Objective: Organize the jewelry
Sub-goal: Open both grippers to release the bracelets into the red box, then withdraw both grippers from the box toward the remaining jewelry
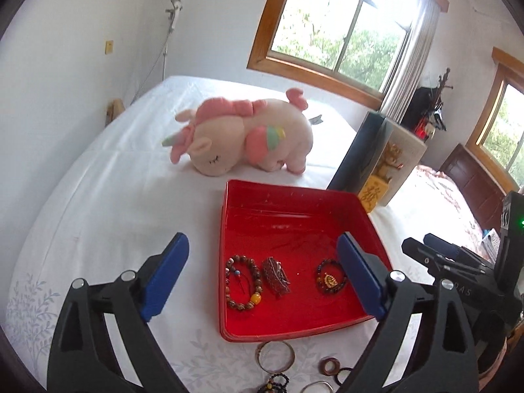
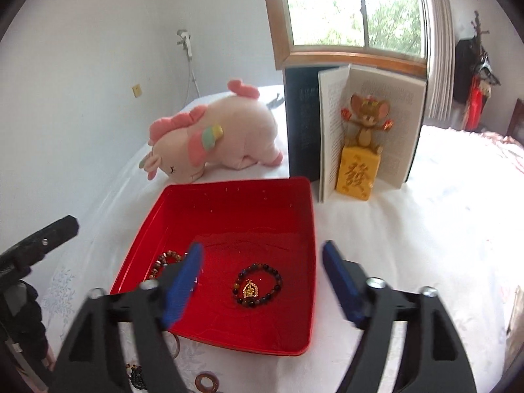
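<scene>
Three bracelets (image 1: 271, 278) are already laid in the red tray (image 1: 294, 206), several rings and bangles (image 1: 275, 353) are left outside, and both grippers (image 1: 262, 275) (image 2: 262, 281) are held spread, empty.

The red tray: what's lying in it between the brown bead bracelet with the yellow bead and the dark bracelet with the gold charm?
In the left wrist view, a dark red woven bracelet lies between them on the red tray.
</scene>
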`<state>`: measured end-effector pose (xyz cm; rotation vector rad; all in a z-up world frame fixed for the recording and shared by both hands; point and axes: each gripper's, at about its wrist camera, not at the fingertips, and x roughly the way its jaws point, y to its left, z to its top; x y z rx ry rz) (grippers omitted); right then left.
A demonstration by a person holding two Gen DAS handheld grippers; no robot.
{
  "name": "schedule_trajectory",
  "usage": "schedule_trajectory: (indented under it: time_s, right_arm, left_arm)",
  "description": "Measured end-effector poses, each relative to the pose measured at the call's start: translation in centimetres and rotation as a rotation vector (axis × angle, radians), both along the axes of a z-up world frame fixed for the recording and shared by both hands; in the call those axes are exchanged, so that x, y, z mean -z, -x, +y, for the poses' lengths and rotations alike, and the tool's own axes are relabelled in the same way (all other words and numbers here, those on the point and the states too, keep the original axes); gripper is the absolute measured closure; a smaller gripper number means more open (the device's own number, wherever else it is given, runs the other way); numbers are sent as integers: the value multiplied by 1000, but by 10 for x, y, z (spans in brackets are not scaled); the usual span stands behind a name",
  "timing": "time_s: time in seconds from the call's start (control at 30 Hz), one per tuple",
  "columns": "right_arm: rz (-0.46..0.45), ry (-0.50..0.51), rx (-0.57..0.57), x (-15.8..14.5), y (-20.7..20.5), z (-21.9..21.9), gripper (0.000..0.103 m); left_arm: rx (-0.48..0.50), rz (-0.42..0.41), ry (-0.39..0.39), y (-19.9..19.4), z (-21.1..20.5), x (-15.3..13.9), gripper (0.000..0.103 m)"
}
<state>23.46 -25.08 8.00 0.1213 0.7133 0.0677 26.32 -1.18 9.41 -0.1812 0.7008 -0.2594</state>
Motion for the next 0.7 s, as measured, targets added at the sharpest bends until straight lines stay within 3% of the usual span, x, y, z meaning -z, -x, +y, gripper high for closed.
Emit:
schedule_trajectory:
  time_s: [0.1, 0.33, 0.7]
  right_arm:
    - [-42, 34, 23, -12, 12, 4, 4]
    - [-46, 23, 55, -23, 32, 7, 4]
    - [-65, 15, -32, -30, 64, 16, 4]
  left_arm:
    - [-11, -30, -6, 13, 1, -9, 7]
    - [25, -54, -30, 40, -5, -23, 5]
    - [36, -51, -97, 78, -6, -17, 5]
